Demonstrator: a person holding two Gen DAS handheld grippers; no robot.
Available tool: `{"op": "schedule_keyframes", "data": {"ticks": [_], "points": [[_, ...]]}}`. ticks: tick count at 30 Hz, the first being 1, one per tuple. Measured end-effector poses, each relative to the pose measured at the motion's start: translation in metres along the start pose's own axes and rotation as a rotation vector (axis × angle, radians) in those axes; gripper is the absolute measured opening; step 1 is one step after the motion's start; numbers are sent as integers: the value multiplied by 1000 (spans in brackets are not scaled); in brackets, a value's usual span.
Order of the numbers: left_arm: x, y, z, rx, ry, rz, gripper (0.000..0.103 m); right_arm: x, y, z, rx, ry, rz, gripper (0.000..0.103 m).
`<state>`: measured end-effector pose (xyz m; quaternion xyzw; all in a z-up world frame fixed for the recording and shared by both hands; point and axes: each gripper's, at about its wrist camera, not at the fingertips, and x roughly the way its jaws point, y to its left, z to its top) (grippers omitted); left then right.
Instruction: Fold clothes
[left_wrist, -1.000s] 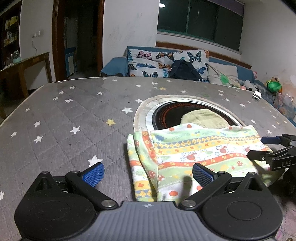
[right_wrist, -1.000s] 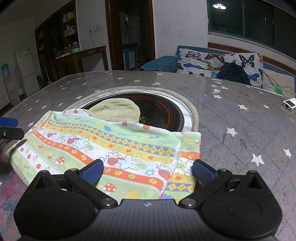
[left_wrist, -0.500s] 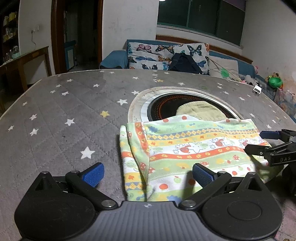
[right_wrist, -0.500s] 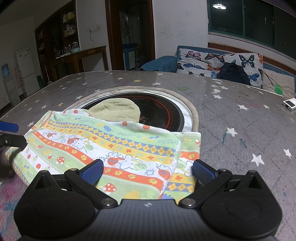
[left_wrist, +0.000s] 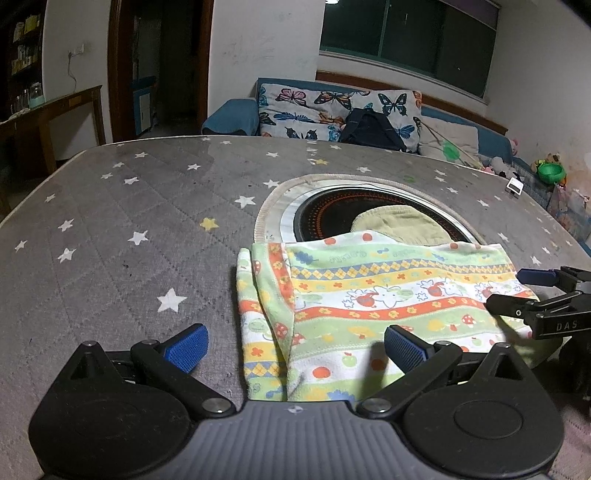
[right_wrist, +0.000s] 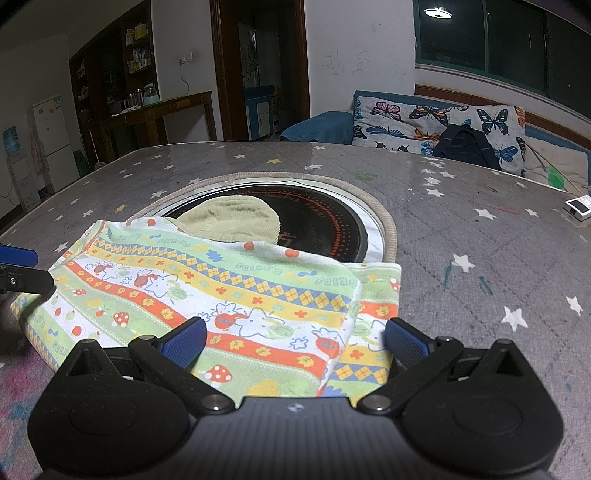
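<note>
On the near part of the star-patterned grey table cover (left_wrist: 147, 206), a patterned child's garment (left_wrist: 388, 295) is laid flat, folded over itself, with its far edge overlapping a round black hob (left_wrist: 332, 218) on which a yellow-green cloth (left_wrist: 399, 225) is seen. The left gripper (left_wrist: 295, 345) is held with its fingers spread wide over the garment's left edge, nothing being gripped. To the right, the right gripper (right_wrist: 295, 339) is likewise spread apart above the garment's right end.
</note>
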<state>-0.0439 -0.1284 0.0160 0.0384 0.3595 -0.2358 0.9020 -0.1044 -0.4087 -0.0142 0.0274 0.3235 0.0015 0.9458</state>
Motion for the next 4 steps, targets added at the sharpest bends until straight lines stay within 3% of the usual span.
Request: {"op": "schedule_keyframes", "data": {"ticks": [4], "points": [[-1, 0, 0, 2, -7, 3, 103, 0, 0, 0, 0, 0, 0, 103]]}}
